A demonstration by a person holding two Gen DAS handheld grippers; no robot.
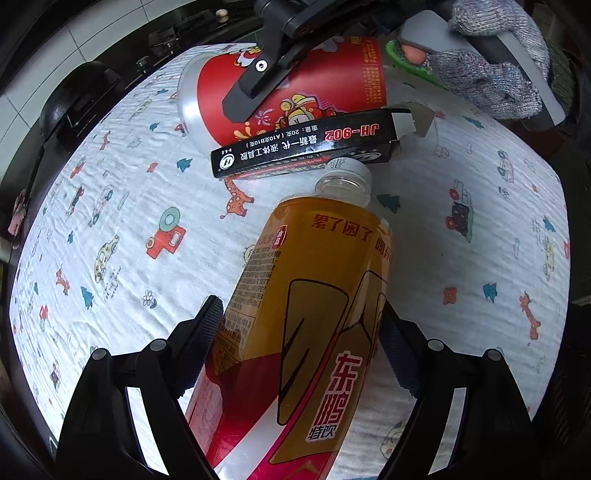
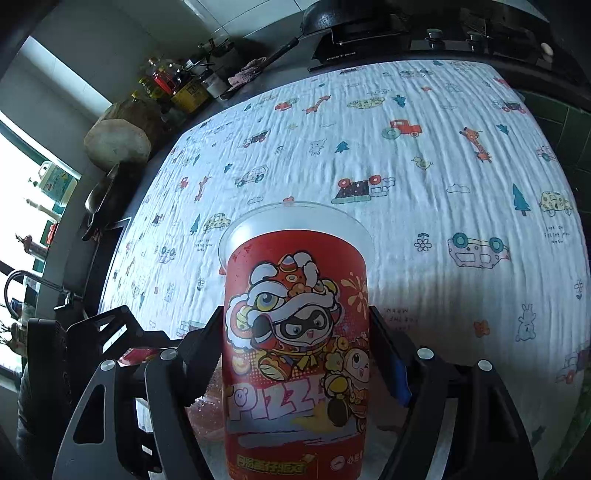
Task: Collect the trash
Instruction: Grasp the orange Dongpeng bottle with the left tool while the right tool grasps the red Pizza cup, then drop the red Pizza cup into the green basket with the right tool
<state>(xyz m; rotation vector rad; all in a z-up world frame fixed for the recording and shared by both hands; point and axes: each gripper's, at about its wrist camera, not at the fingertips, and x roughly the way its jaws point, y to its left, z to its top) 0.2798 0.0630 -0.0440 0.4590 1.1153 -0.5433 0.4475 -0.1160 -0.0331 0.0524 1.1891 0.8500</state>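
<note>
My left gripper (image 1: pixel 299 325) is shut on a yellow drink bottle (image 1: pixel 310 295) with a clear cap, which points away over the printed cloth. Just beyond its cap lies a black glue box (image 1: pixel 306 147) marked JH-902. Behind the box is a red printed cup (image 1: pixel 295 92), and my right gripper (image 1: pixel 258 77) holds it from above. In the right wrist view my right gripper (image 2: pixel 295 332) is shut on the red cup (image 2: pixel 295 332), with its pale rim pointing away.
A white cloth (image 2: pixel 424 177) with cartoon cars and animals covers the table. A stove and pan (image 2: pixel 332 22) stand at the far edge, bottles and jars (image 2: pixel 173 85) at the far left. A gloved hand (image 1: pixel 495 70) and a green item (image 1: pixel 402 59) are at the upper right.
</note>
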